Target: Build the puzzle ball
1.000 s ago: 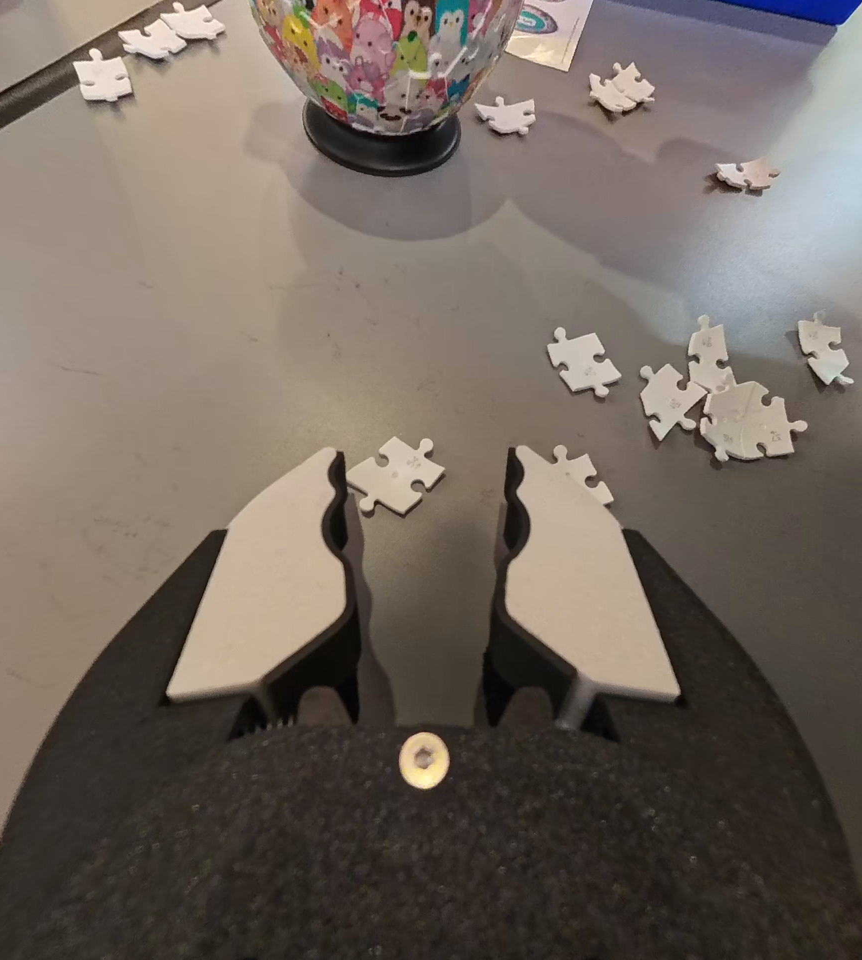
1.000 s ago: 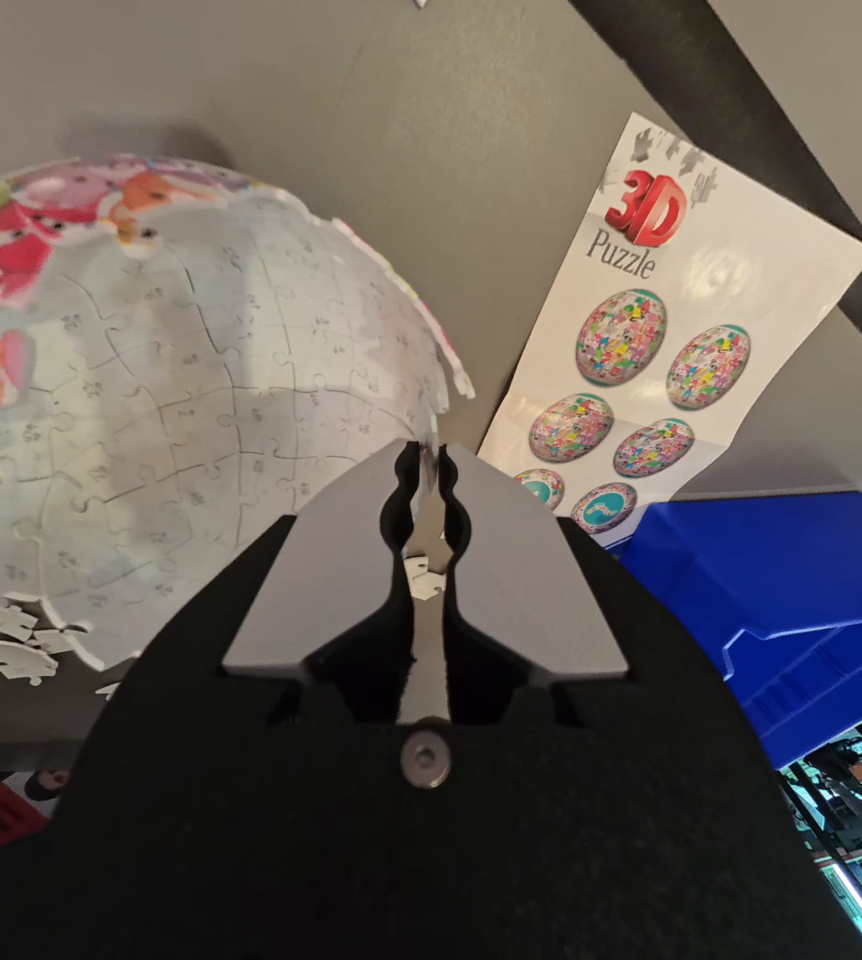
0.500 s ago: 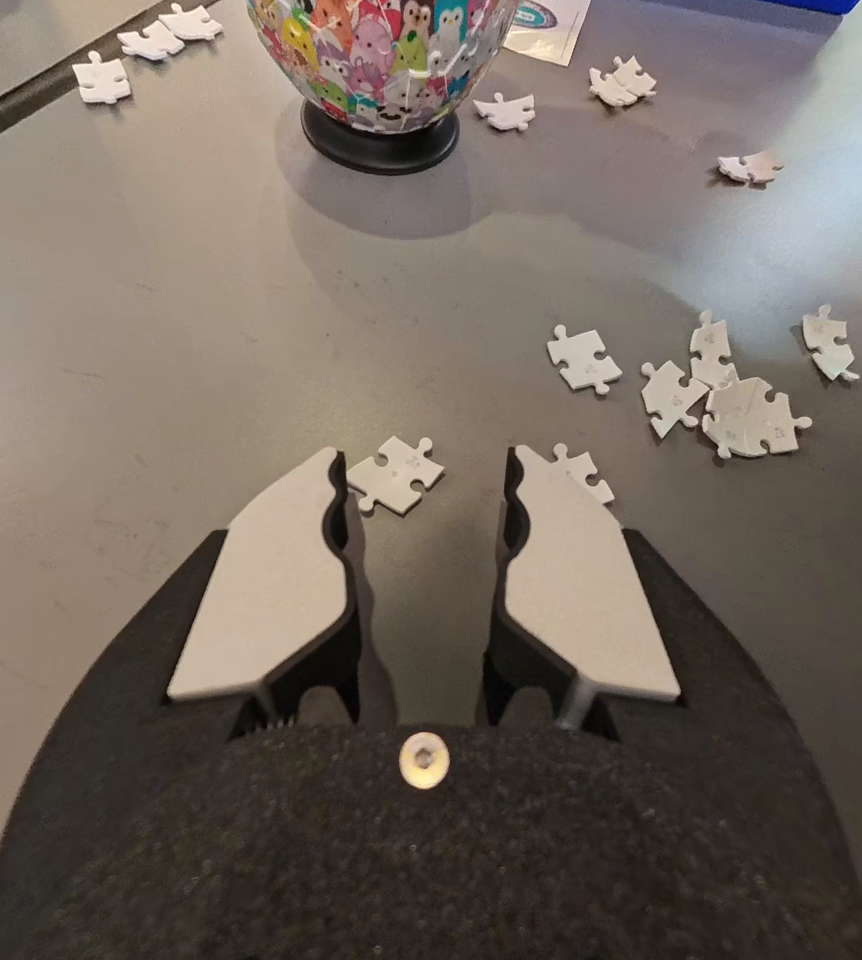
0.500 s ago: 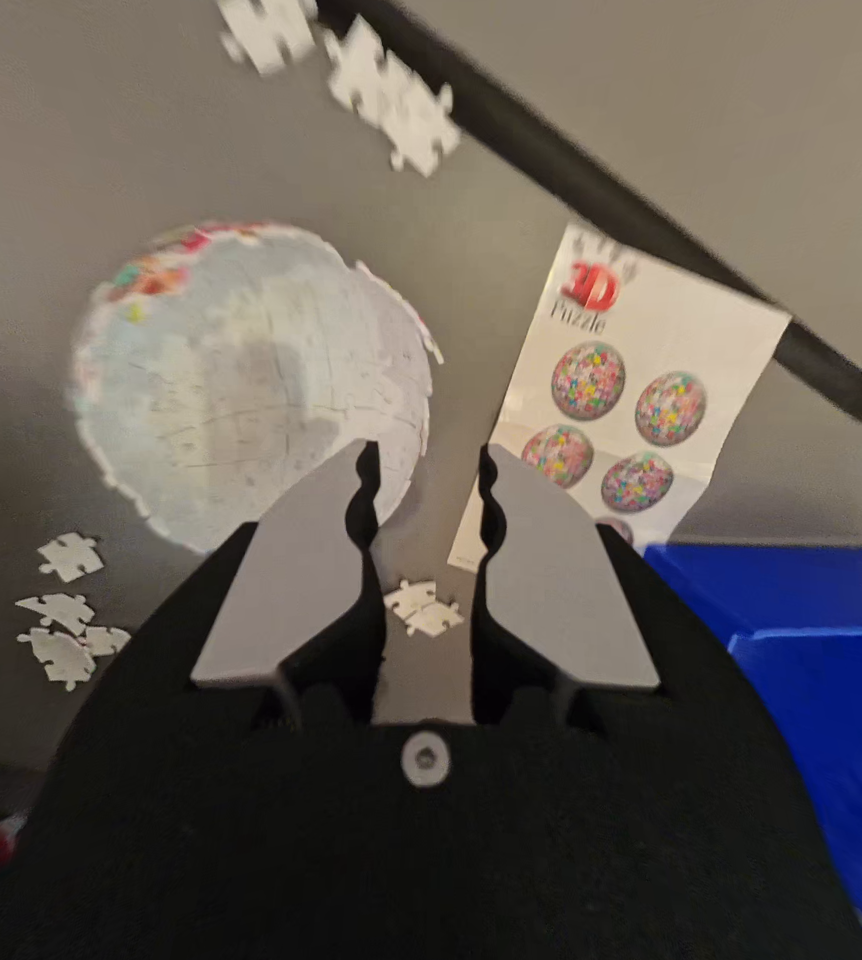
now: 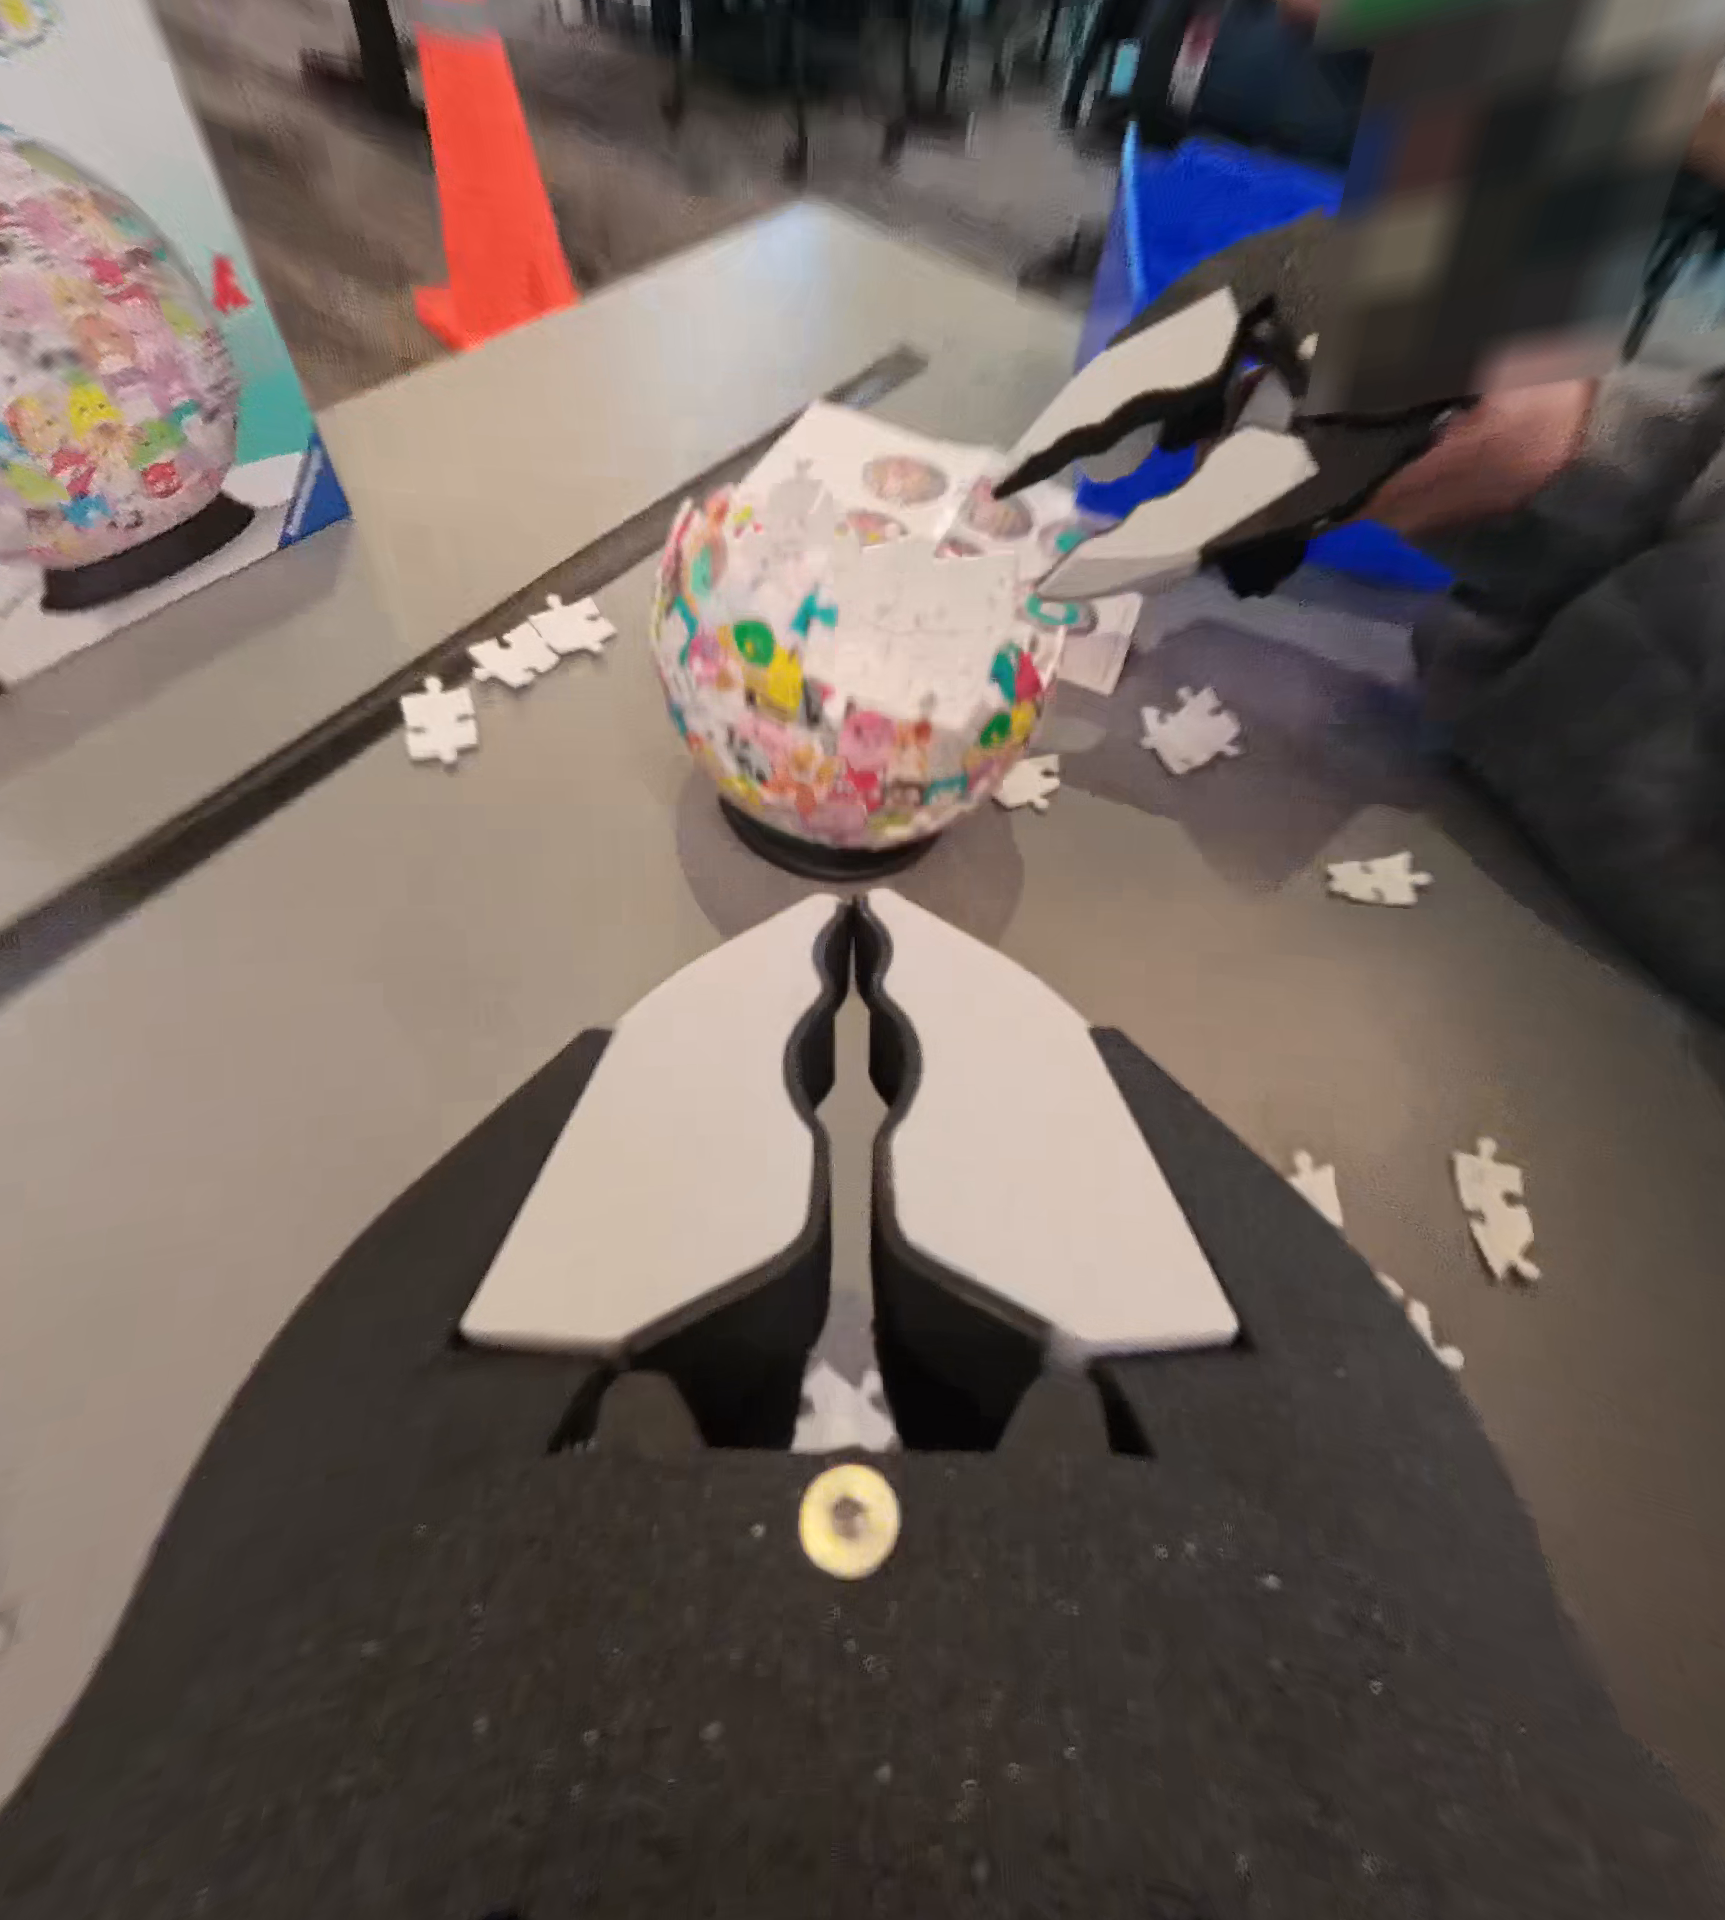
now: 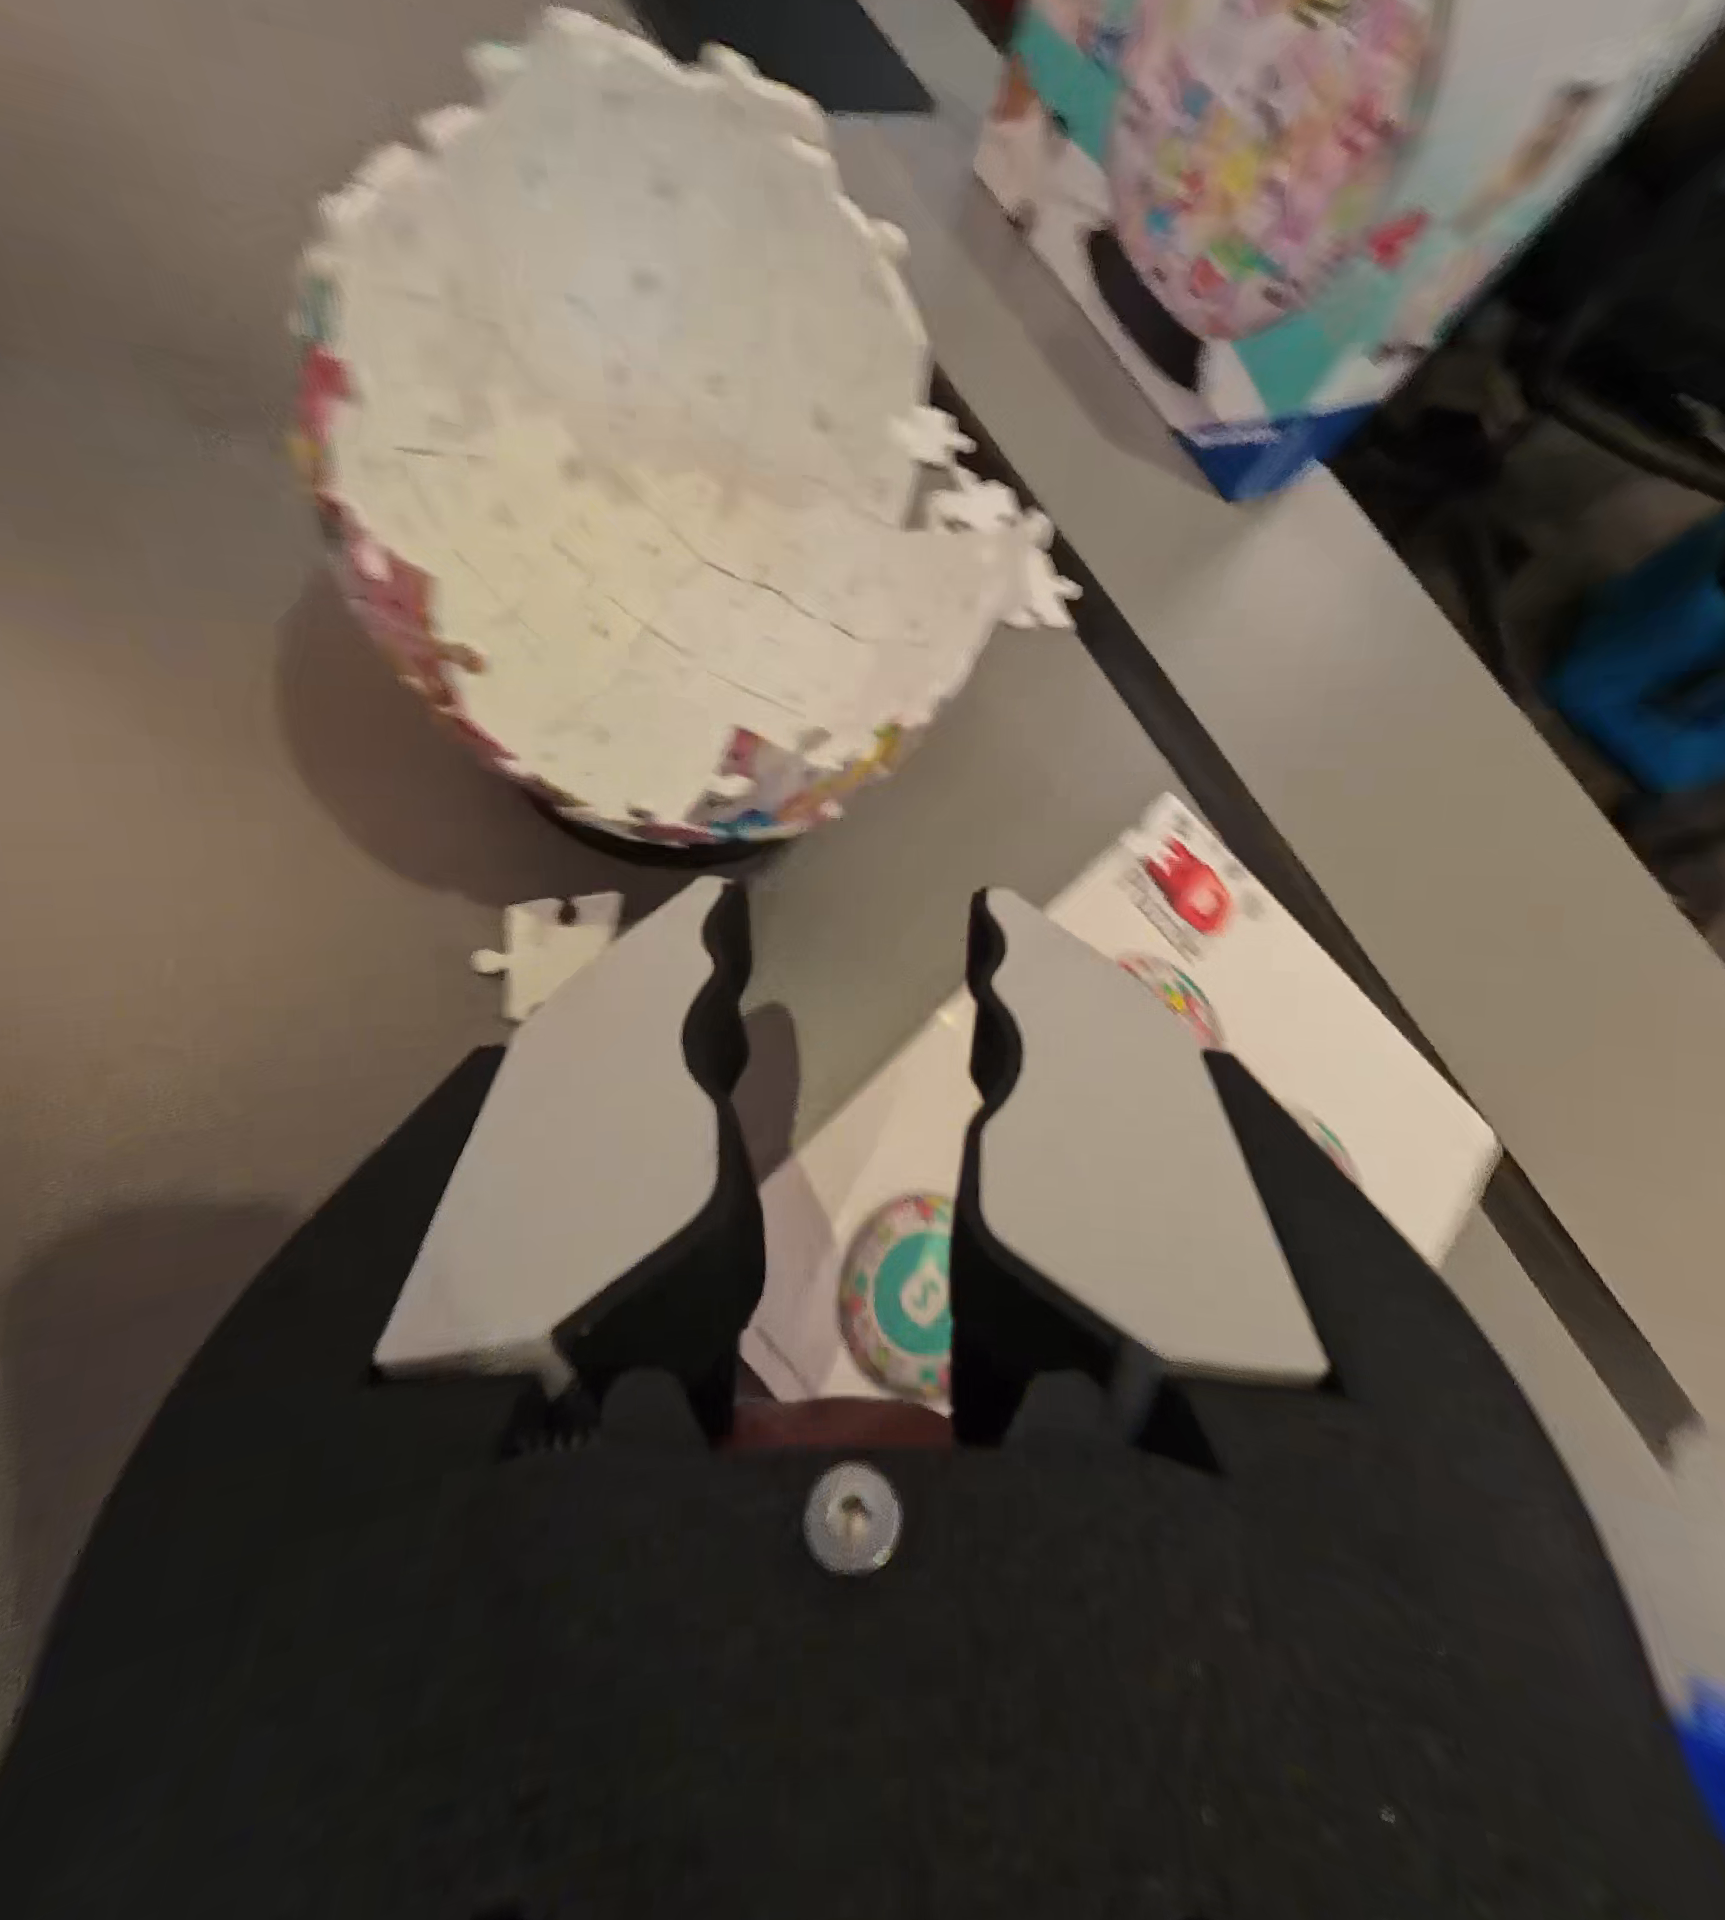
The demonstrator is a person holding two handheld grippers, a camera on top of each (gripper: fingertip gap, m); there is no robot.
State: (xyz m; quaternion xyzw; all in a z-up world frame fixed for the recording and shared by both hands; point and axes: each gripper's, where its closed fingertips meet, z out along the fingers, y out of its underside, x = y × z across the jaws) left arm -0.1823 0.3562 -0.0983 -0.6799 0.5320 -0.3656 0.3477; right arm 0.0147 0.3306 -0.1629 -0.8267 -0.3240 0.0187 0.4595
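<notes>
Left claw (image 5: 853, 914) pinched shut, apparently on white puzzle piece (image 5: 845, 1405); right claw (image 6: 853, 914) open, empty. Align piece tabs with puzzle ball (image 5: 853, 665) rim gap, press gently.

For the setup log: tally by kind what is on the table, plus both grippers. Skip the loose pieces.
Grey-and-black two-finger grippers: 2 (left gripper, right gripper)
Half-built colourful puzzle ball: 1
Round black stand: 1
Printed cardboard puzzle box: 1
White paper leaflet: 1
Blue plastic bin: 1
Total: 7
</notes>
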